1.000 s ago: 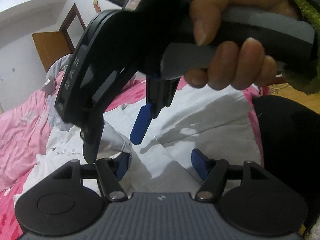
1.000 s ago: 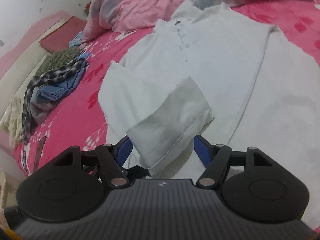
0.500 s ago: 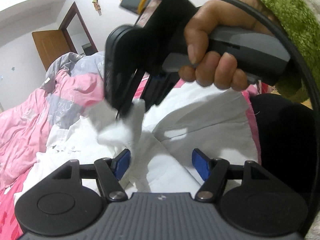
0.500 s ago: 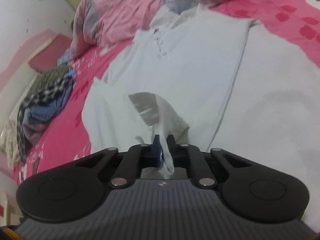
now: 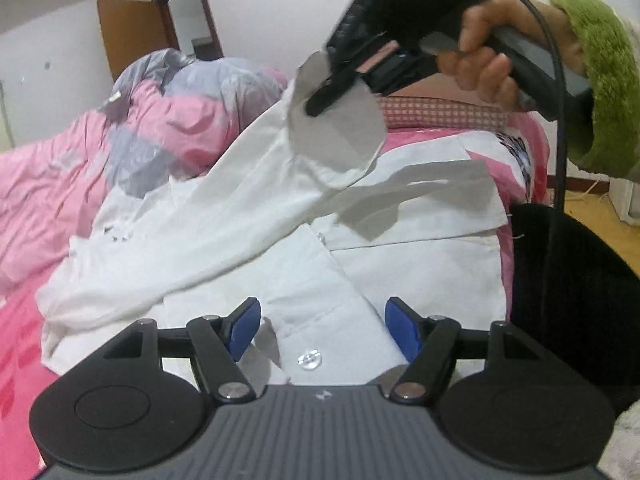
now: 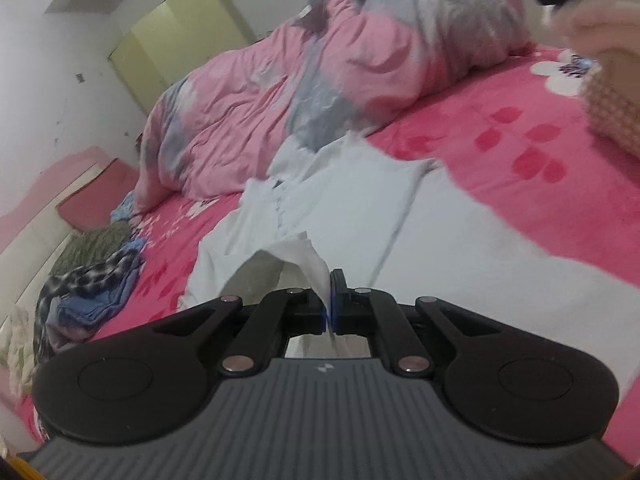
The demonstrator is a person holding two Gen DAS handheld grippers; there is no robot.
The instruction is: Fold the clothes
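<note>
From the left wrist, the left gripper [image 5: 322, 330] is holding its 2 blue pads spread wide over the soft white shirt [image 5: 304, 280], which is lying on the pink flowery bed sheet [image 5: 16, 320]. A round clear button [image 5: 309, 359] is sitting between them.

From the right wrist, the right gripper [image 6: 330, 300] is pinching the shirt's thin cuff [image 6: 308, 256] tight. A puffy pink and grey quilt [image 6: 320, 80] is lying behind.
</note>
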